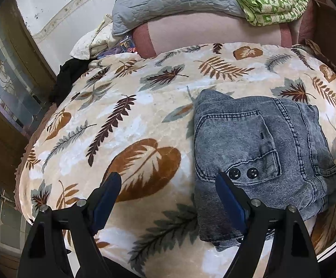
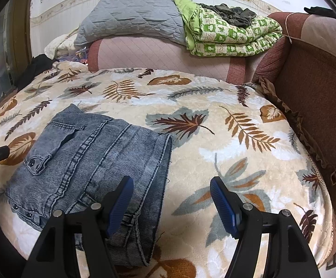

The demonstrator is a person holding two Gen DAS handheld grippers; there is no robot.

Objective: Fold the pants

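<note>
Blue pads line both claws, and both claws stand released, with nothing between their fingers. The left claw (image 1: 168,185) hovers over the blanket (image 1: 126,106), its right finger just at the left side of the pants (image 1: 260,153). The right claw (image 2: 171,190) hovers at the right side of the pants (image 2: 94,162), its left finger over the denim hem and its right finger over bare blanket (image 2: 237,127).

The pants lie as a compact folded bundle near the front edge of the blanket, with the pocket and its two dark buttons on top. The layers look stacked evenly, so the folding seems finished or almost finished. The claws probably stay one at each side because from there they could press or straighten the bundle.

Behind, on the sofa back (image 2: 158,55), rest a grey pillow (image 2: 131,18) and a green quilt (image 2: 232,37), well apart from the pants.
</note>
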